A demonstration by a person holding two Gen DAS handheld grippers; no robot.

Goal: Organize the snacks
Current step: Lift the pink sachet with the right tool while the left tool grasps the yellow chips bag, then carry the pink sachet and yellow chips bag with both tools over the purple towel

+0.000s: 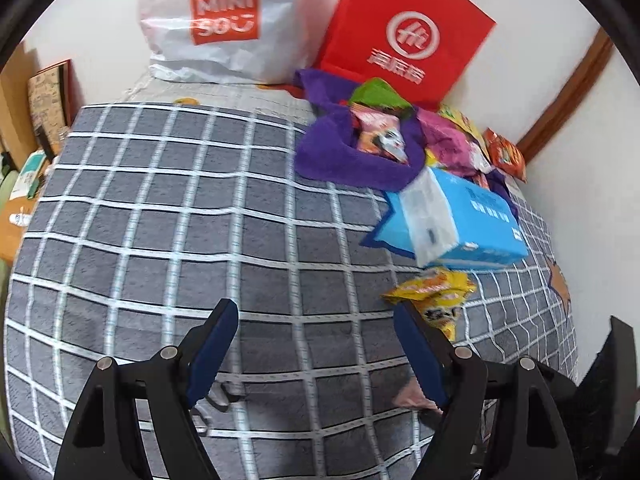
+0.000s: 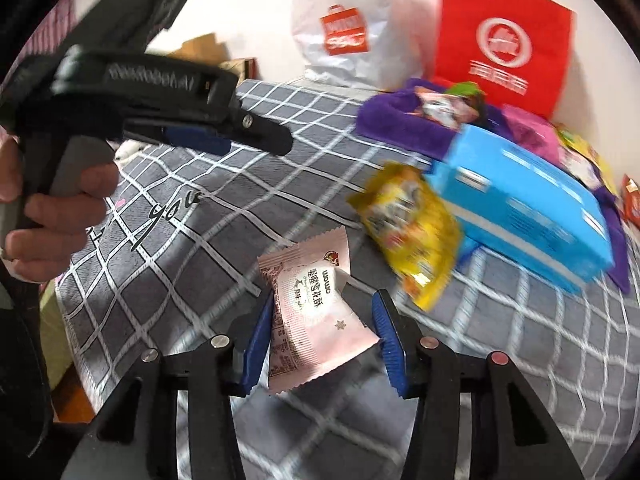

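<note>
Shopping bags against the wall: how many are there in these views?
2. The white bag stands on the left and the red bag leans to its right, behind the purple cloth. Others may be hidden.

The yellow snack packet point(image 2: 412, 232) is smeared by motion in the right wrist view, its print unreadable; in the left wrist view its lower end sits behind a blue finger pad point(image 1: 420, 354); the red bag point(image 1: 404, 32) is cut off at the top edge; the snacks inside the purple cloth bin point(image 1: 352, 160) overlap, so they cannot be counted; the white bag's point(image 2: 348, 28) logo is blurred.
</note>
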